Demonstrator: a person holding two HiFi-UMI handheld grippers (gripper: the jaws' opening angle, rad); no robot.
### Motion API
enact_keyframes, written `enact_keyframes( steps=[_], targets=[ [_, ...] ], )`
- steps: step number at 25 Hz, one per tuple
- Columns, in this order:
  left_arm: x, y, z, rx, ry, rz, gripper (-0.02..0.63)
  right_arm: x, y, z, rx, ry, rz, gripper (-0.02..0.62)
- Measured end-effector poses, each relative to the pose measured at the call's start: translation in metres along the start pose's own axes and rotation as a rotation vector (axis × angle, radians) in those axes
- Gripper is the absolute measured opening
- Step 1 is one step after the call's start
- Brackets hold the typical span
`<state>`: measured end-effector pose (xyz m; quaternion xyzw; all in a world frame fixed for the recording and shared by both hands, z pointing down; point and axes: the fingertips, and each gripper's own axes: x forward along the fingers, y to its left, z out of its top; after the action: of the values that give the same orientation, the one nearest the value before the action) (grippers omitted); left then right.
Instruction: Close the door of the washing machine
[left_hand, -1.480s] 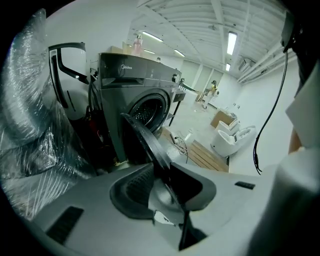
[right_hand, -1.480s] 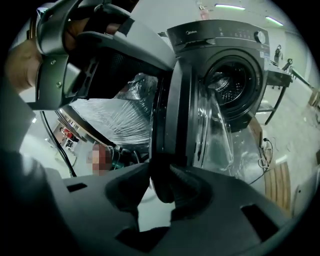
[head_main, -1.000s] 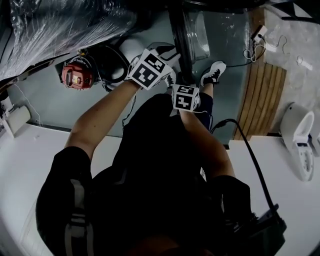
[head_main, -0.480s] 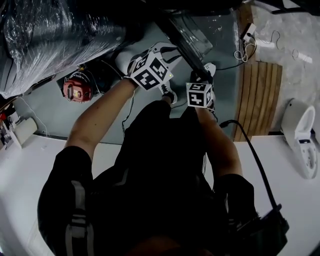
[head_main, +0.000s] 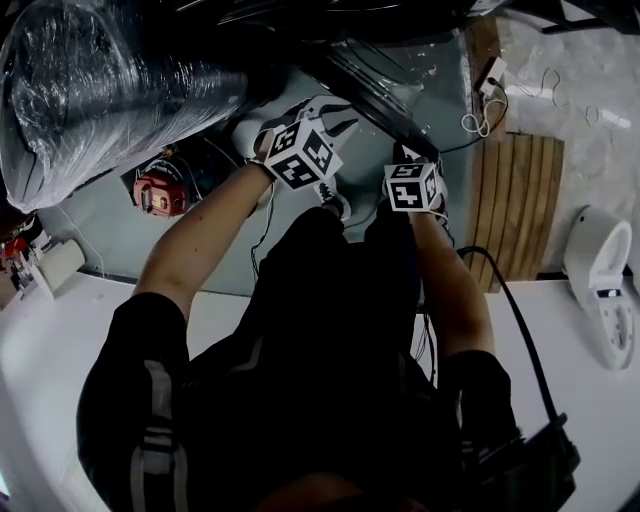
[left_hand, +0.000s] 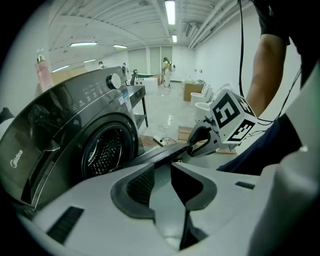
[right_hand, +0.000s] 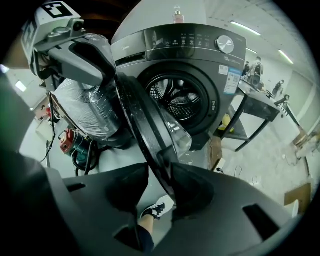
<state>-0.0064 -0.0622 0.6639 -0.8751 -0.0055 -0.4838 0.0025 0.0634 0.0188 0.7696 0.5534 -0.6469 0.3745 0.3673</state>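
Note:
The dark grey front-load washing machine (right_hand: 200, 65) stands with its round door (right_hand: 145, 130) partly swung out; the drum (left_hand: 102, 152) shows behind it. My right gripper (right_hand: 160, 182) straddles the door's rim: its jaws have just been opening, and a gap shows beside the rim. My left gripper (left_hand: 162, 175) is open, with the door's edge (left_hand: 165, 155) running in at its tips. In the head view both the left gripper (head_main: 335, 112) and the right gripper (head_main: 405, 155) sit along the door's edge (head_main: 370, 85).
A plastic-wrapped bundle (head_main: 110, 90) lies left of the machine, with a red power tool (head_main: 160, 192) on the floor below it. A wooden pallet (head_main: 520, 200) and cables (head_main: 490, 85) lie to the right. A black-legged table (right_hand: 255, 110) stands beside the machine. The person's shoe (right_hand: 155, 210) is under the door.
Both grippers have moved along with the door's rim, to the right in the head view. The door's edge now runs slanted instead of upright there.

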Motion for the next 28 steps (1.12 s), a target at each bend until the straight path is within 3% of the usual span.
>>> enact_keyframes(
  steps=[3, 11, 24, 28],
  targets=[
    [0.006, 0.010, 0.012, -0.068, -0.007, -0.003, 0.103, 0.004, -0.020, 0.013, -0.076, 0.000, -0.011, 0.147],
    [0.023, 0.033, 0.038, -0.164, 0.020, 0.031, 0.101, 0.013, -0.066, 0.042, -0.149, -0.002, 0.023, 0.163],
    [0.037, 0.062, 0.057, -0.244, 0.077, 0.101, 0.100, 0.028, -0.103, 0.077, -0.233, -0.001, 0.106, 0.169],
    [0.041, 0.075, 0.065, -0.296, 0.052, 0.139, 0.100, 0.034, -0.117, 0.091, -0.260, -0.008, 0.089, 0.178]
  ],
)
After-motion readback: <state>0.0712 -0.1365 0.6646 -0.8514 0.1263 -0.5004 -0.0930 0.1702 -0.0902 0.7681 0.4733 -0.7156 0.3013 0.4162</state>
